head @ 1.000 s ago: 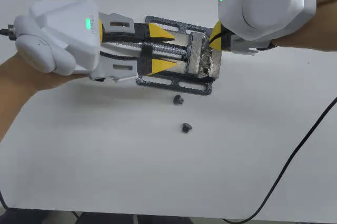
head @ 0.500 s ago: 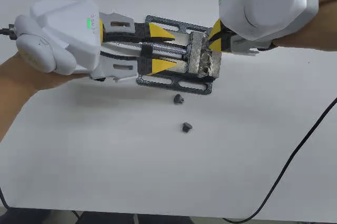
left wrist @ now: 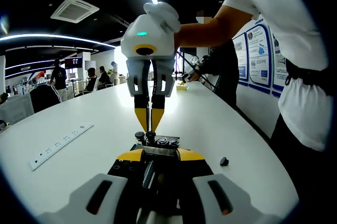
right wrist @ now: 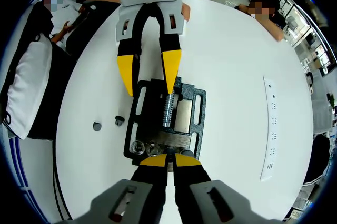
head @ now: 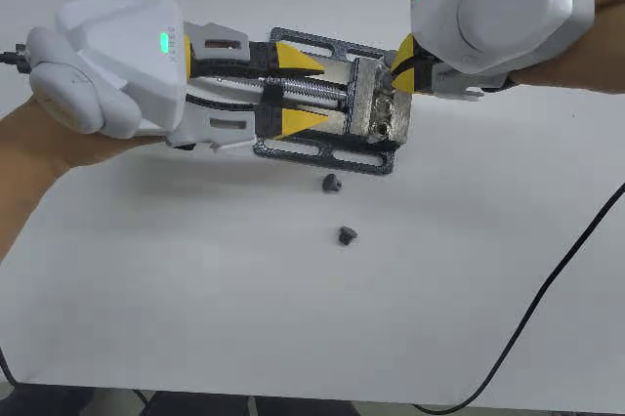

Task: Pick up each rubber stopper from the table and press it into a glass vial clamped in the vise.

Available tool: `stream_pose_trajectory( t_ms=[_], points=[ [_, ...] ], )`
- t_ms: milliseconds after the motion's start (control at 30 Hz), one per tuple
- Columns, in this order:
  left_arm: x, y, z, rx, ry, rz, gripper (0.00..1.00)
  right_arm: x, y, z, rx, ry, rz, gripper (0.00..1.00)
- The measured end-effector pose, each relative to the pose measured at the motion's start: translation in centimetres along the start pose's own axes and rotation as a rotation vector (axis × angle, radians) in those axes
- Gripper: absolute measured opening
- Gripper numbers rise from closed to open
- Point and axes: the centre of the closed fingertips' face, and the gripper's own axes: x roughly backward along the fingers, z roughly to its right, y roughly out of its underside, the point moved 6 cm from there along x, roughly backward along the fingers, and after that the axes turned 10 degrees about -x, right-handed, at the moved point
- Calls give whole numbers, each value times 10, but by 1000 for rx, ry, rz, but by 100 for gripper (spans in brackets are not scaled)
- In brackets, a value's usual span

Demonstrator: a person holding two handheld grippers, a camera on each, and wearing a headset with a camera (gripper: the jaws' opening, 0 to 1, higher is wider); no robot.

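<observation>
A small metal vise [head: 322, 156] sits on the white table and clamps a row of glass vials [left wrist: 167, 141]. My right gripper [head: 398, 72] points down over the row. It is shut on a dark rubber stopper [left wrist: 150, 138] that sits at the mouth of one vial. Beside it, two vial mouths [right wrist: 145, 148] are unplugged. My left gripper [head: 298, 92] is open, with one yellow fingertip on each side of the vise screw [right wrist: 169, 109]. Two loose stoppers [head: 332, 183] [head: 346, 235] lie on the table in front of the vise.
A black cable [head: 547, 289] curves over the right side of the table. A white power strip [left wrist: 60, 145] lies farther off on the table. The table's near edge [head: 293, 392] runs along the bottom. People stand and sit in the background.
My right gripper has edged slightly up and to the right over the vials. The left gripper, the vise and the loose stoppers are unmoved.
</observation>
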Motion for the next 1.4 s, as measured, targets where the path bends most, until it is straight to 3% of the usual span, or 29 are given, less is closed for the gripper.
stream_pose_trajectory(
  t_ms=[1400],
  points=[
    [-2, -1, -2, -2, -5, 0, 20, -3, 4, 2, -42, -25, -30, 5]
  ],
)
